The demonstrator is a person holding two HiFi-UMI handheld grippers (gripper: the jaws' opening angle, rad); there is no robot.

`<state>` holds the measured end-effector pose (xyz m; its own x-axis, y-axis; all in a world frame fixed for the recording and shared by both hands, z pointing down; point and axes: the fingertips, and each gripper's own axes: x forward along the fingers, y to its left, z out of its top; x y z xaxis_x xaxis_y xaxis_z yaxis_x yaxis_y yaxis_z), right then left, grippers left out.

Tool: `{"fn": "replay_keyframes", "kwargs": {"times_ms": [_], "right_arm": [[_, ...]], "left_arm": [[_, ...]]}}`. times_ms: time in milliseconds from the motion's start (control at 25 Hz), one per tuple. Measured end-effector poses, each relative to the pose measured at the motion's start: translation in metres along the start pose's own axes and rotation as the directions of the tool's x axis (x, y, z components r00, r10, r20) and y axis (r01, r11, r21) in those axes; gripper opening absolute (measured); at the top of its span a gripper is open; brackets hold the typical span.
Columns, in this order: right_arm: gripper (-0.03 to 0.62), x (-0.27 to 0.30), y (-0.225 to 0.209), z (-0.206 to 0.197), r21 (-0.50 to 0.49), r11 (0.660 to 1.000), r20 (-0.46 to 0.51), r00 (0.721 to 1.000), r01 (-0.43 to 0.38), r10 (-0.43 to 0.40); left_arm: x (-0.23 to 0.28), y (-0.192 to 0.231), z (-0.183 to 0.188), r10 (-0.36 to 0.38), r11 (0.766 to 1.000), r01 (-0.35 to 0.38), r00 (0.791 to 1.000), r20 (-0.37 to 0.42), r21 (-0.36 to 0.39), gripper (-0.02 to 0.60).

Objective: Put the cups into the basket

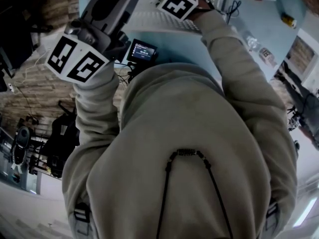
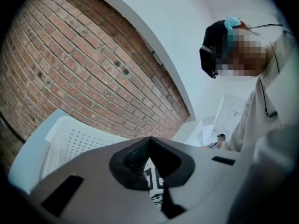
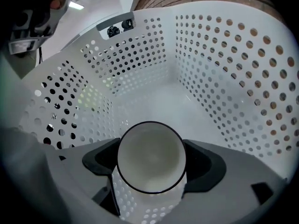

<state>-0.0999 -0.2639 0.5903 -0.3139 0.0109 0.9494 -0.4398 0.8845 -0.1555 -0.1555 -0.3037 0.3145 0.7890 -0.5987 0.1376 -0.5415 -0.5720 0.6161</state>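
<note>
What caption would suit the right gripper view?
Right tongs grip a white cup above the floor of the perforated white basket.

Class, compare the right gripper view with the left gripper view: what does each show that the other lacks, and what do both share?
Only the right gripper view: a white cup gripped in the right claw, facing the floor of the basket. Only the left gripper view: the left claw, shut and empty, a brick wall and the person. Both: the basket's white walls with holes.
</note>
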Motion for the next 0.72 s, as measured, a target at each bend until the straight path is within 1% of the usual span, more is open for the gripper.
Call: {"fn": "replay_keyframes", "kwargs": {"times_ms": [80, 400, 520, 600, 720], "right_arm": [[0.414, -0.001, 0.003, 0.001, -0.004, 1.0, 0.001, 1.0, -0.012, 0.012], [0.414, 0.0, 0.003, 0.001, -0.01, 1.0, -0.009, 1.0, -0.008, 0.008], [0.414, -0.001, 0.004, -0.001, -0.004, 1.0, -0.015, 1.0, -0.018, 0.018], [0.414, -0.004, 0.006, -0.002, 0.006, 1.0, -0.016, 1.0, -0.025, 0.025], [0.414, -0.012, 0.005, 0.004, -0.005, 1.0, -0.01, 1.0, -0.014, 0.014]], "left_arm": [[0.0, -0.001, 0.0, -0.005, 1.0, 0.005, 1.0, 0.002, -0.001, -0.002], [0.0, 0.0, -0.001, -0.009, 1.0, 0.009, 1.0, -0.003, -0.008, -0.002], [0.001, -0.001, -0.001, -0.008, 1.0, 0.008, 1.0, -0.001, -0.005, -0.002], [0.0, -0.001, 0.001, 0.001, 1.0, -0.001, 1.0, 0.014, 0.0, -0.002], [-0.002, -0.001, 0.007, 0.004, 1.0, -0.003, 0.999, 0.042, -0.003, -0.002]]}}
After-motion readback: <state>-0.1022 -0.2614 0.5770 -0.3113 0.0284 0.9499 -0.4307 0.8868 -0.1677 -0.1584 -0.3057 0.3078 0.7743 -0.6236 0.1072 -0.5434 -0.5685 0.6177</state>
